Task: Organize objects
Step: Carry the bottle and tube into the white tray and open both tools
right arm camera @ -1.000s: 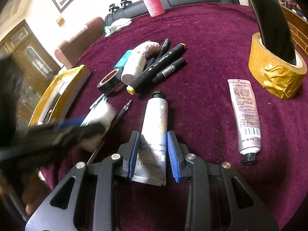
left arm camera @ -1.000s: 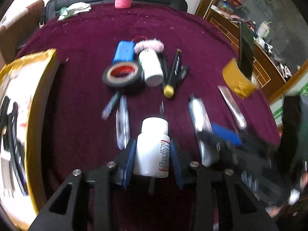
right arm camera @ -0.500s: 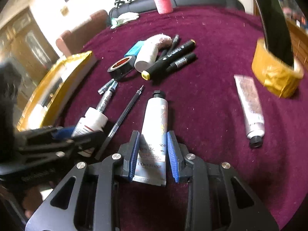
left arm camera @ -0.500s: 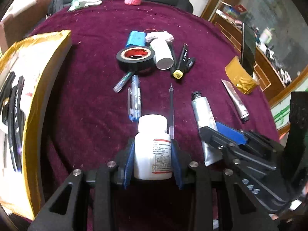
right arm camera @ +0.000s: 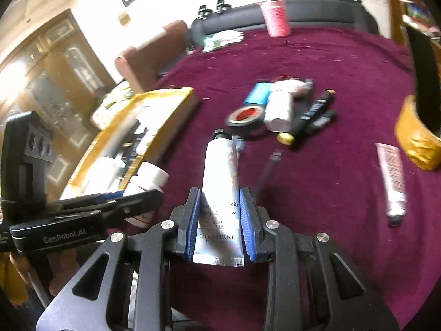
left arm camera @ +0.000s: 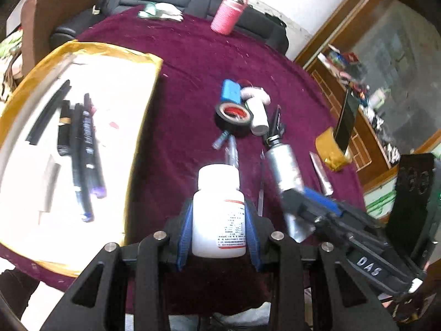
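Left wrist view: the left tongs point(left arm camera: 217, 227) are closed partway on a white pill bottle point(left arm camera: 219, 211), blue pads pressing its sides, the bottle upright and lifted clear of the bench point(left arm camera: 187, 63). The step in hand looks like a carry toward the gold-edged box point(left arm camera: 82, 138), which lies ahead and to the left of these tongs. Next comes a swing over its rim, a lowering, then a release beside the markers point(left arm camera: 85, 151) already inside; I count about three dark ones there, though blur makes this unsure. Just right of these tongs, the right tongs point(left arm camera: 299, 207) hold a silver tube.

Right wrist view: the right tongs point(right arm camera: 219, 216) grip one hand cream tube point(right arm camera: 220, 190) near its crimped end, cap pointing away. Ahead on the bench remain one roll of black tape point(right arm camera: 245, 117), one blue block point(right arm camera: 257, 96), one white bottle on its side point(right arm camera: 278, 110), two black markers point(right arm camera: 314, 113), one thin pen point(right arm camera: 266, 168). To the right lie one second tube point(right arm camera: 392, 182) and one roll of brown tape point(right arm camera: 416, 138). This tube likely follows into the box.
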